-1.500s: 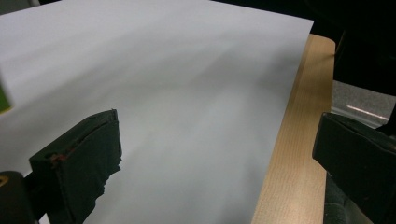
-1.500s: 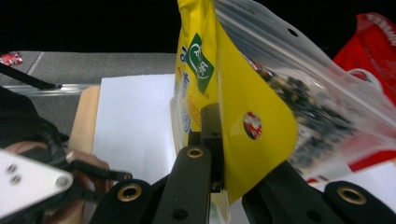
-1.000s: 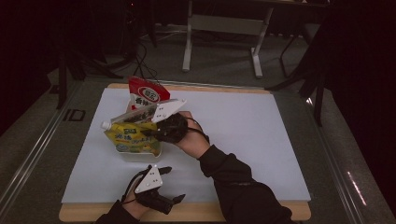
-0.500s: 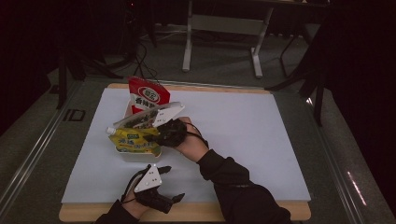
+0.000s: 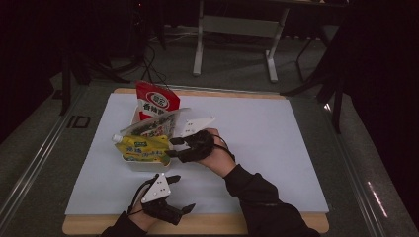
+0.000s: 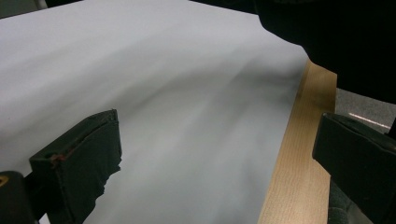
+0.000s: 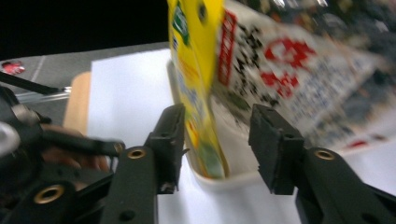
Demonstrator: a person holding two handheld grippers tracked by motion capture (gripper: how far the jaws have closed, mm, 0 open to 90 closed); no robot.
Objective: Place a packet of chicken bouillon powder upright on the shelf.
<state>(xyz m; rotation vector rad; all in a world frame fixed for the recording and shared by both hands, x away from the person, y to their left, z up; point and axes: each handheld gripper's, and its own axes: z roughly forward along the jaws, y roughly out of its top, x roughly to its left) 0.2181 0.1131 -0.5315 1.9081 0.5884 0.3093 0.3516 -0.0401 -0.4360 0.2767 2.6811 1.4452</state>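
1. Dark floor and metal stands lie beyond the counter (image 5: pixel 296 148) in the high view, a wooden board under a white sheet. At its left stands a white tub (image 5: pixel 143 164) with three packets: a red packet (image 5: pixel 157 101) upright at the back, a printed silver packet (image 5: pixel 153 126) leaning across, and a yellow pouch (image 5: pixel 141 149) with a spout lying over the near rim. The right tongs (image 5: pixel 170 147) sit at the pouch's right end, and their jaws have just been opening. The left tongs (image 5: pixel 184 195) rest apart, near the counter's front edge.

2. The left gripper view looks along the left tongs (image 6: pixel 217 154) over bare white sheet and the wooden edge (image 6: pixel 294 158); the jaws stand wide with nothing between them, which the high view is too small to settle.

3. The right gripper view gives the close detail: the right tongs (image 7: pixel 217 140) stand partly open with the yellow pouch's (image 7: pixel 196 84) bottom edge in the gap. It lies against the left pad, clear of the right one, so I judge it released into the tub (image 7: pixel 224 179).

4. The pouch looks soft, light and slick, likely to sag or slide; its flat sealed edge or spout neck should give the surest hold.
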